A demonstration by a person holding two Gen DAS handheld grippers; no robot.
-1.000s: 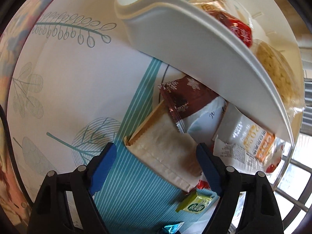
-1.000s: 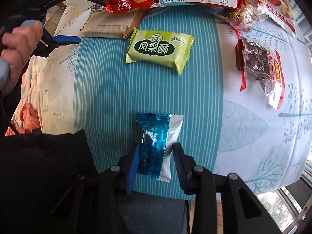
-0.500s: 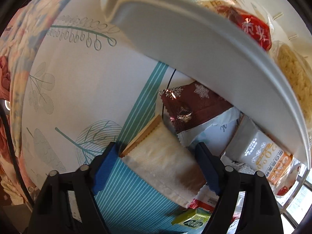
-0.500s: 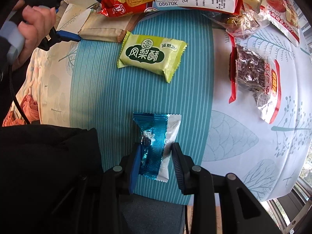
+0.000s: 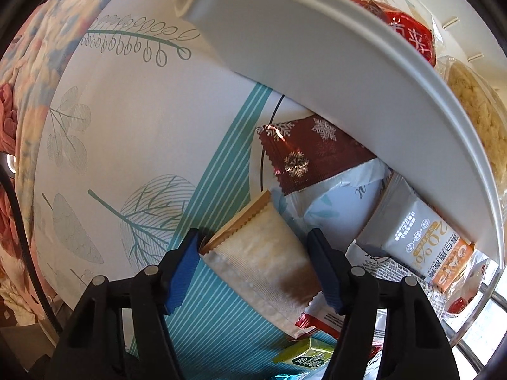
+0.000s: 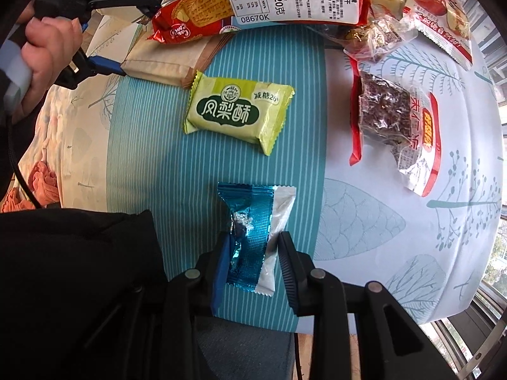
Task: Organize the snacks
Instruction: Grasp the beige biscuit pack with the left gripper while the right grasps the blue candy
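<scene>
Since 1 s ago, left gripper (image 5: 255,262) had pushed fwd over the beige packet (image 5: 263,262): jaws narrowed from wide of it to flanking it closely, left pad at packet's crimped corner, right pad just beside its far edge. Can't tell if pads were actually squeezing; no buckling seen. Right gripper (image 6: 252,261) barely moved vs earlier, jaws pinching the blue foil candy (image 6: 253,231) at its lower half, wrapper creased btwn the pads.

Beige packet lay on the teal striped band of the tablecloth (image 5: 136,120), tilted, brown crimp end pointing away from cam. Just beyond it: dark red snowflake wrapper (image 5: 310,155), then a pale grey pouch (image 5: 336,209) and a grey/orange pouch (image 5: 418,247), all tucked under the rim of the white tray (image 5: 317,63). Tray held snacks already, incl. a red pack (image 5: 408,38).

Right wrist view: green pineapple-cake pack (image 6: 234,114) sat on the teal band, apart from the candy, btwn it and the beige packet. Red biscuit pack (image 6: 253,3) overlapped the beige packet's top edge. Clear date pack w/ red trim (image 6: 393,126) lay off to the right on the white leaf print. Left hand (image 6: 44,53) gripped the other tool at upper left.
</scene>
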